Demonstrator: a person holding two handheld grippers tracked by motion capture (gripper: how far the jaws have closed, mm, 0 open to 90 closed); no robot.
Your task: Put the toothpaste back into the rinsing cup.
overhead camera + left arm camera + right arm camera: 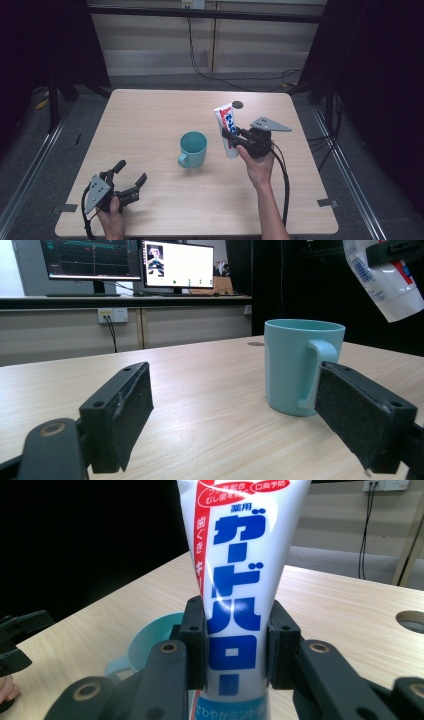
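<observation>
Tube [227, 129] clamped upright in right gripper [231, 136], held at three o'clock of mug [192, 148], left gripper [131, 178] rested on table [150, 115] at seven o'clock, jaws spread wide

A white toothpaste tube [227, 131] with blue lettering and a red stripe stands nearly upright above the table, crimped end up and tilted slightly toward eleven o'clock, its lower body clamped. Just at its eight o'clock, close but apart, a teal mug [192, 149] stands upright, handle toward seven o'clock.
</observation>
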